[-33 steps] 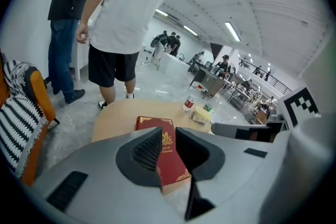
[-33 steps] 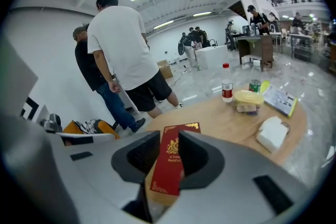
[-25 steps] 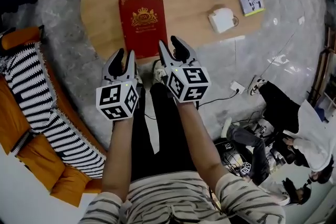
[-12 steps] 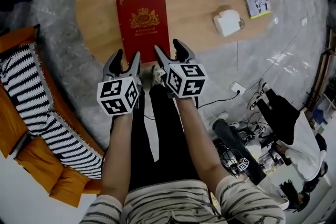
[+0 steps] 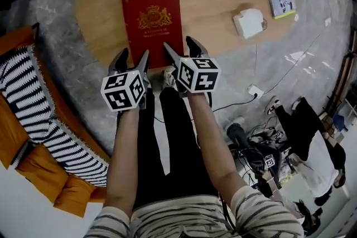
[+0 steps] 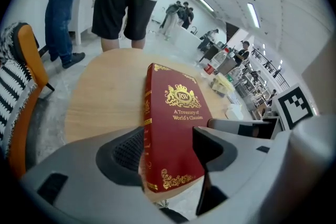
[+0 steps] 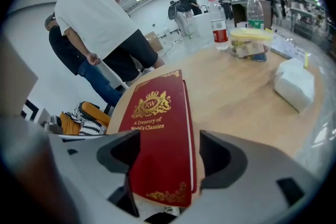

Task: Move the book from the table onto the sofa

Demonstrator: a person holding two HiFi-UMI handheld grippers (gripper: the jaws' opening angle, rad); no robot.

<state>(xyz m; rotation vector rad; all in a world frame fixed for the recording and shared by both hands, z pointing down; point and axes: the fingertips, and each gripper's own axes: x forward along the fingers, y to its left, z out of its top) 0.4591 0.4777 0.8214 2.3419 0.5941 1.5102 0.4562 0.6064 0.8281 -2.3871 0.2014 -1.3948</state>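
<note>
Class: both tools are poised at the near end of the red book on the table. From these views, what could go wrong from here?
1. The left tool and right tool have just been opening, and their pads are not yet on the book. Each frames only a near corner, so a shallow pinch might slip.
2. The book lies by the table edge, so a nudge could tip it to the floor.

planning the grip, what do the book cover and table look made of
Book: hard cover, probably cloth or leatherette; matte red with shiny gold stamped lettering and corner ornaments.
Table: looks like wood or wood laminate; light tan, faint grain, smooth low-sheen top.
</note>
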